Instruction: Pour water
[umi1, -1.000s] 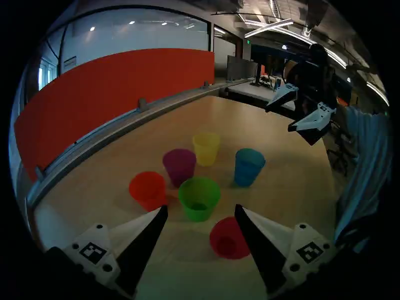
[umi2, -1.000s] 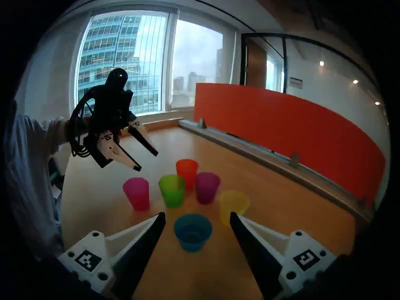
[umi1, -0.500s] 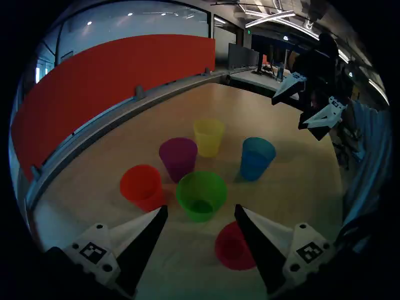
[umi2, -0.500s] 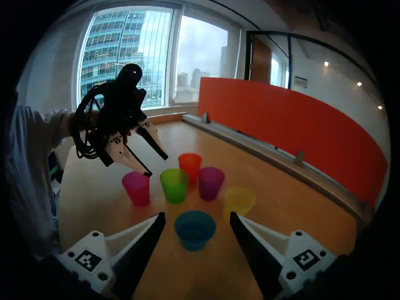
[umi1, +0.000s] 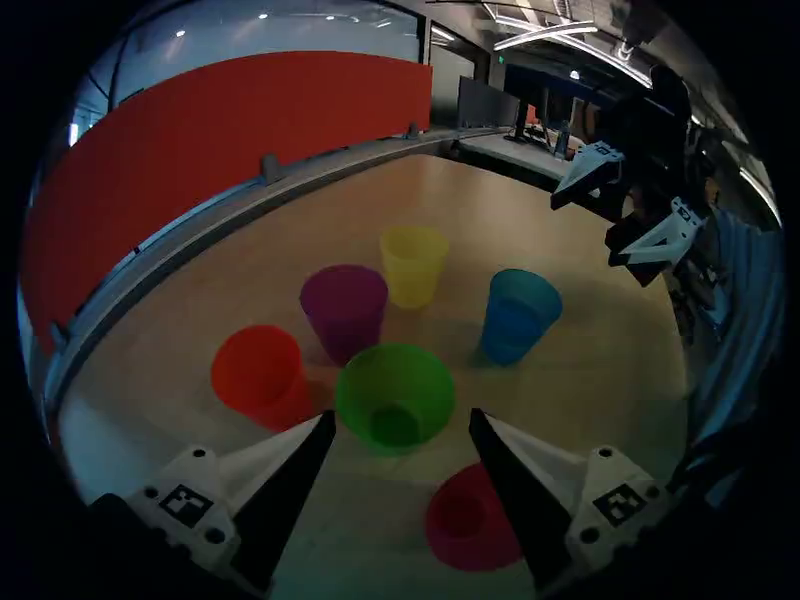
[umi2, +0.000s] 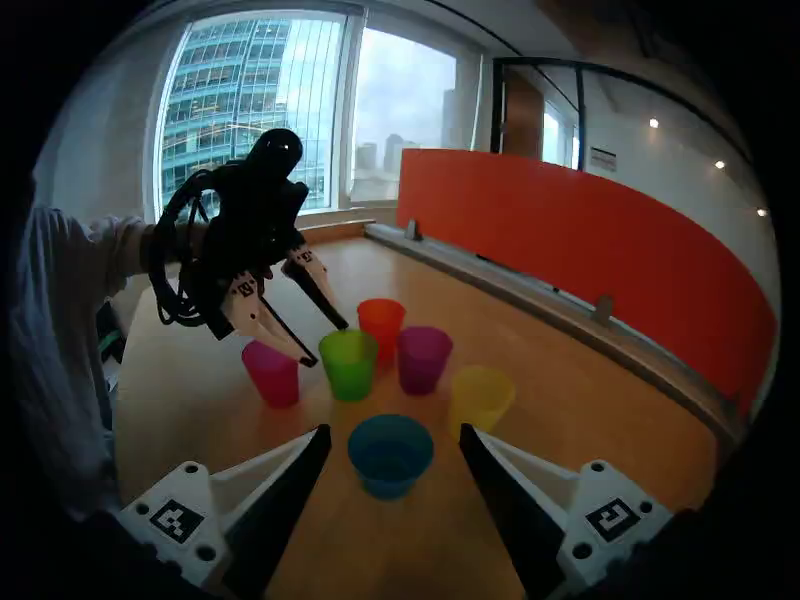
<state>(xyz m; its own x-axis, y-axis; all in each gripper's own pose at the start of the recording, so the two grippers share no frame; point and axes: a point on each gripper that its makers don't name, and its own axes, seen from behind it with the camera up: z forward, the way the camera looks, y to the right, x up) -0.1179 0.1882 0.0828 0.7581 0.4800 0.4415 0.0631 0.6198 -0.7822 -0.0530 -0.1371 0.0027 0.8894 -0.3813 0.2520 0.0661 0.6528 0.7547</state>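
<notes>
I am holding both tongs wide apart, gripping nothing. My left gripper (umi1: 400, 414) is hovering by the green cup (umi1: 392, 395) at lower centre, and my right gripper (umi2: 393, 428) by the blue cup (umi2: 390, 455) at lower centre. Six round, tapered, translucent plastic cups are standing on the smooth wooden table (umi1: 600, 400), the others being one orange-red cup (umi1: 258, 372), one purple cup (umi1: 345, 308), one yellow cup (umi1: 412, 262) and one pink cup (umi1: 465, 515).
</notes>
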